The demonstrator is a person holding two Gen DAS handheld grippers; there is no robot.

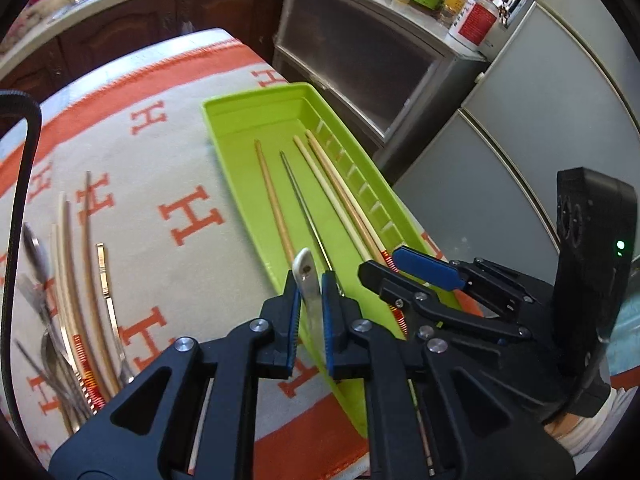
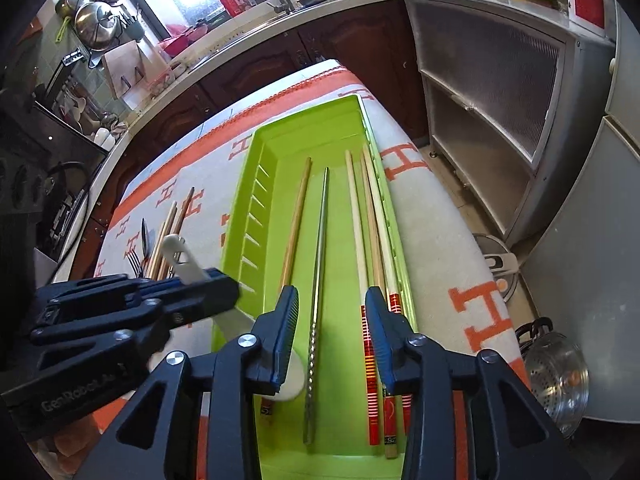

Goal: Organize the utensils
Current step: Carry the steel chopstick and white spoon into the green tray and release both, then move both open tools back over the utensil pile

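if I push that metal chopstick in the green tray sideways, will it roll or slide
Probably rolls: the metal chopstick looks slim, round and lies flat on the tray floor. Its twisted grip end may add slight friction. It looks stiff, so it should move as one piece.

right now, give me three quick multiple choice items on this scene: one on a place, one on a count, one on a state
1. Where do the unsorted utensils lie?
A. on the cloth beside the tray
B. in the tray
C. on the floor

2. How many chopsticks lie in the green tray?
A. two
B. five
C. nine

3. What is the left gripper doing?
A. hanging open
B. shut on a white spoon
C. shut on a fork

Answers: 1 A, they lie on the patterned cloth left of the tray. 2 B, four wooden and one metal. 3 B, the handle sits between its pads.
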